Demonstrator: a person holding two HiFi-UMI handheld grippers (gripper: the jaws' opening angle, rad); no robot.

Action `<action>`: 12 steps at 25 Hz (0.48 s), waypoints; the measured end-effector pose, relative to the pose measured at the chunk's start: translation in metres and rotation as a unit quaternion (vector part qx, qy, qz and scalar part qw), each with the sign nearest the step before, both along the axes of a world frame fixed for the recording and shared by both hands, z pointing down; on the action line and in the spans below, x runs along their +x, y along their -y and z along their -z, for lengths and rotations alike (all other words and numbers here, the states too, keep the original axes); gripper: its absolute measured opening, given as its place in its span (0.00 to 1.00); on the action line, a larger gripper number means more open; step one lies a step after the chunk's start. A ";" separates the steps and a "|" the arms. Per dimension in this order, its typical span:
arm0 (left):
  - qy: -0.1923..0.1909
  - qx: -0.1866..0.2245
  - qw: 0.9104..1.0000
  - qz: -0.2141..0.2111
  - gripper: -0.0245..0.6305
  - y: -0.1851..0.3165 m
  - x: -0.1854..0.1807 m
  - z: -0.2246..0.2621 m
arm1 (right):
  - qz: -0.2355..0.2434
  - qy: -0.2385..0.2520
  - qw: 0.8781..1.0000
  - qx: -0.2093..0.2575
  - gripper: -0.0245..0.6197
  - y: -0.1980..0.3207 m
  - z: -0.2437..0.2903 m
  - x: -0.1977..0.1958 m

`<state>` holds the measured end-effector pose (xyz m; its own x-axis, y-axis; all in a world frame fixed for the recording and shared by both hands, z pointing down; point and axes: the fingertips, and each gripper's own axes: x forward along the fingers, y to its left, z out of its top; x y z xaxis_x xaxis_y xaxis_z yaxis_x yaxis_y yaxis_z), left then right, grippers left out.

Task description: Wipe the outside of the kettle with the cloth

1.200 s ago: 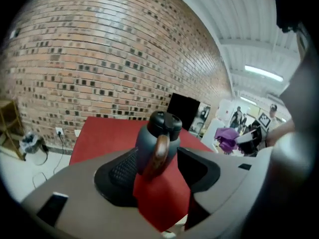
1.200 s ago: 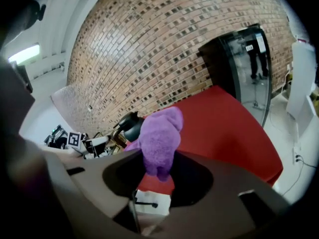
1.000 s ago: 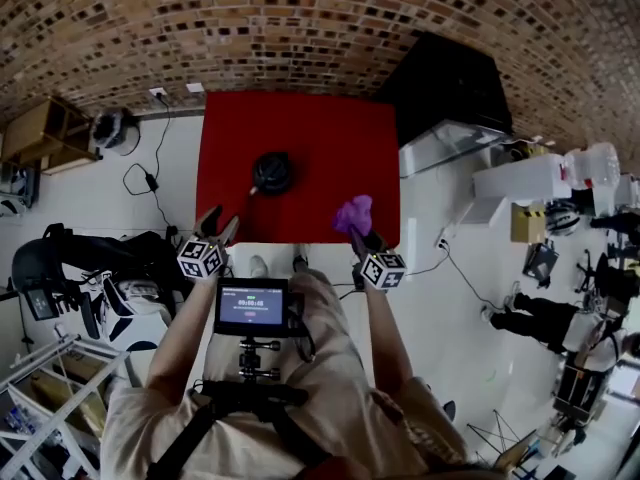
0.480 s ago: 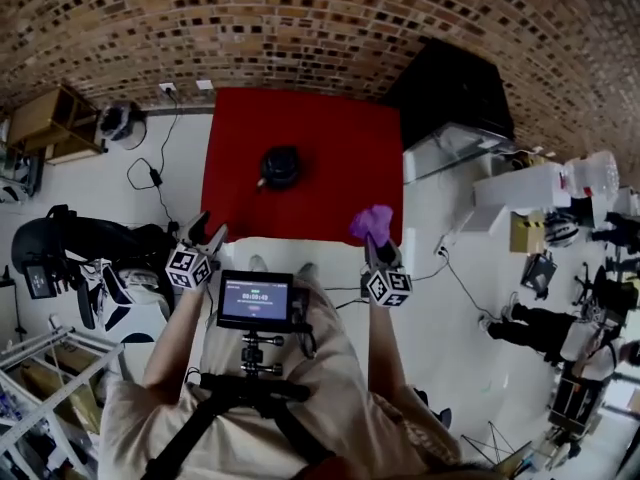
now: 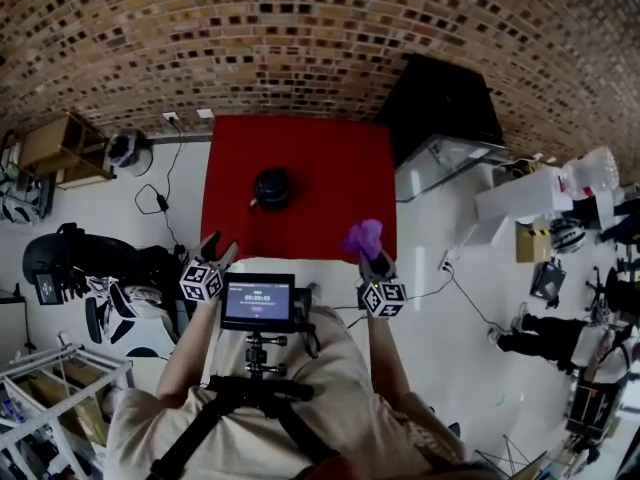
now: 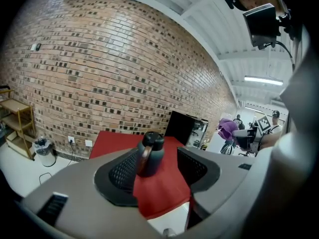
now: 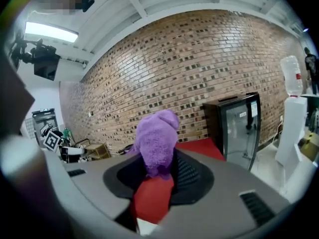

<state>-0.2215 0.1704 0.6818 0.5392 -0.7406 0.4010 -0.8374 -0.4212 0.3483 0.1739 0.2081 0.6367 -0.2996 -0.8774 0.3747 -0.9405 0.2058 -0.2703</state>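
A dark kettle [image 5: 271, 188] with a brown handle stands upright on the red table [image 5: 320, 148], left of its middle. My left gripper [image 5: 215, 252] hovers off the table's near left corner, jaws wide open and empty. In the left gripper view the kettle [image 6: 149, 153] shows far off through the gap of the left gripper [image 6: 155, 167]. My right gripper [image 5: 368, 254] is shut on a purple fluffy cloth [image 5: 362, 236] above the near right edge of the table. The cloth [image 7: 157, 142] bunches up out of the right gripper [image 7: 160, 176].
A black cabinet [image 5: 445, 98] with a glass door [image 7: 240, 128] stands right of the table. A brick wall [image 5: 300, 38] runs behind it. A wooden shelf [image 5: 58, 146] and floor cables [image 5: 150, 183] lie to the left. A monitor [image 5: 257, 303] hangs at the person's chest.
Both grippers have shifted a little at the table's near edge, and the right one has risen with the cloth still in it. The kettle has stayed in place.
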 end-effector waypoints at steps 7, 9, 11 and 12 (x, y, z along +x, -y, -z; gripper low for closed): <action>0.014 -0.021 1.000 0.014 0.41 -0.008 0.005 -0.012 | 0.022 -0.015 1.000 0.000 0.27 0.005 0.000 0.004; 0.015 -0.025 0.999 0.016 0.41 -0.008 0.004 -0.012 | 0.028 -0.016 0.999 -0.001 0.27 0.008 -0.001 0.002; 0.019 -0.030 0.999 0.018 0.41 -0.007 0.000 -0.015 | 0.033 -0.016 0.999 -0.003 0.27 0.012 -0.004 -0.002; 0.020 -0.033 0.999 0.020 0.41 -0.007 -0.002 -0.016 | 0.035 -0.016 0.999 -0.004 0.27 0.014 -0.006 -0.005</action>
<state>-0.2234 0.1778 0.6980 0.4926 -0.7326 0.4698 -0.8669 -0.3652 0.3394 0.1688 0.1946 0.6425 -0.3480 -0.8512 0.3929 -0.9321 0.2694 -0.2420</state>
